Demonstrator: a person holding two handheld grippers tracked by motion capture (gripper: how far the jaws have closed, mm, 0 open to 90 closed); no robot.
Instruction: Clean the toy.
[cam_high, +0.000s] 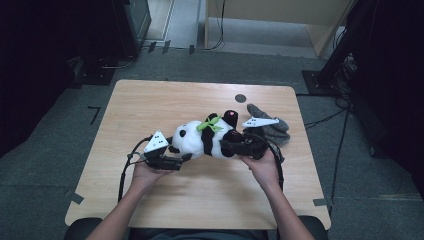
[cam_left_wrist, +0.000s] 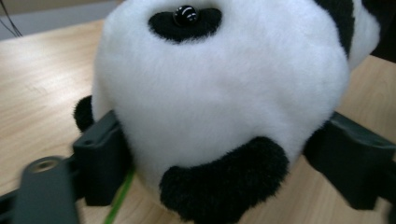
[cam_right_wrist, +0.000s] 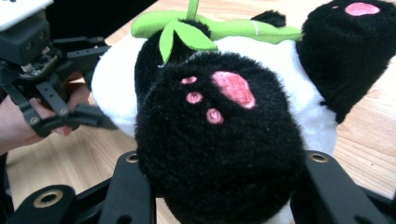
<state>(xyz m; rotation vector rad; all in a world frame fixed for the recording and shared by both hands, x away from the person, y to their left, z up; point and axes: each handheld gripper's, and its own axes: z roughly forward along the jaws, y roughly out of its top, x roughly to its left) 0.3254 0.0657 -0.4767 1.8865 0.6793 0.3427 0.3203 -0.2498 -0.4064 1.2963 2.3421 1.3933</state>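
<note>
A black and white panda plush (cam_high: 202, 139) with a green leaf sprig (cam_high: 210, 124) lies on its back across the wooden table (cam_high: 150, 100), head to the left. My left gripper (cam_high: 186, 156) is shut on the white head (cam_left_wrist: 219, 93), with a jaw pressing into the fur on each side. My right gripper (cam_high: 226, 148) is shut on a black foot (cam_right_wrist: 219, 135) with pink paw pads, which bulges between its two jaws. In the right gripper view the left gripper (cam_right_wrist: 98, 86) holds the head at the upper left, with a hand behind it.
A crumpled grey cloth (cam_high: 272, 129) lies just behind my right gripper, near the table's right edge. A small black dot (cam_high: 240, 98) marks the table farther back. Cables and dark stands cover the floor beyond the table.
</note>
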